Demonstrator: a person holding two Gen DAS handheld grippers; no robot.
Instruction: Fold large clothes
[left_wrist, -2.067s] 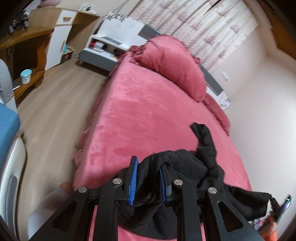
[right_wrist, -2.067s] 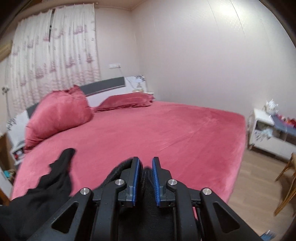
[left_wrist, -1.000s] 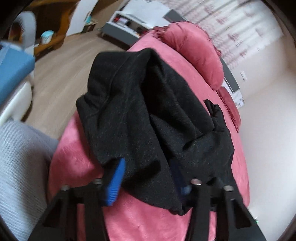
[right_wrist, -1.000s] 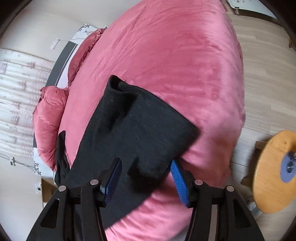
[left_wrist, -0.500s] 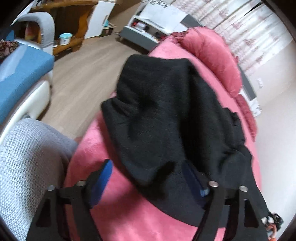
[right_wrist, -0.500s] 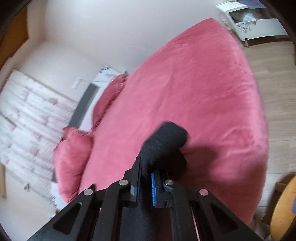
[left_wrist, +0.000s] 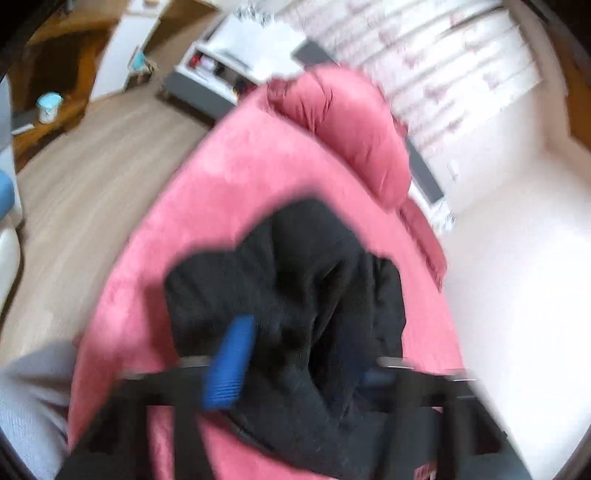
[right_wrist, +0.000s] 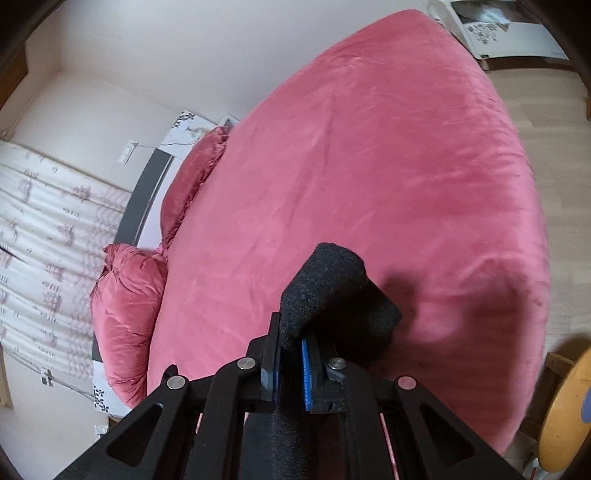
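A black knit garment (left_wrist: 295, 288) lies bunched on the pink bed (left_wrist: 221, 177) in the blurred left wrist view. My left gripper (left_wrist: 299, 362) hangs over its near edge with the jaws wide apart; one blue pad (left_wrist: 229, 365) shows, the other is half hidden by the cloth. In the right wrist view my right gripper (right_wrist: 291, 365) is shut on a fold of the black garment (right_wrist: 328, 288), which sticks up past the pads over the bed (right_wrist: 369, 166).
Pink pillows (left_wrist: 343, 129) and a grey headboard (right_wrist: 144, 199) lie at the bed's far end, with curtains behind. Wood floor (left_wrist: 92, 155) and shelving are to the left of the bed. A round wooden stool (right_wrist: 569, 410) stands at the right. A grey sleeve (left_wrist: 29, 398) is at lower left.
The left gripper let go of the garment and opened wide; the cloth dropped onto the bed. The right gripper opened, then shut again on a fold. The left view is now moving fast.
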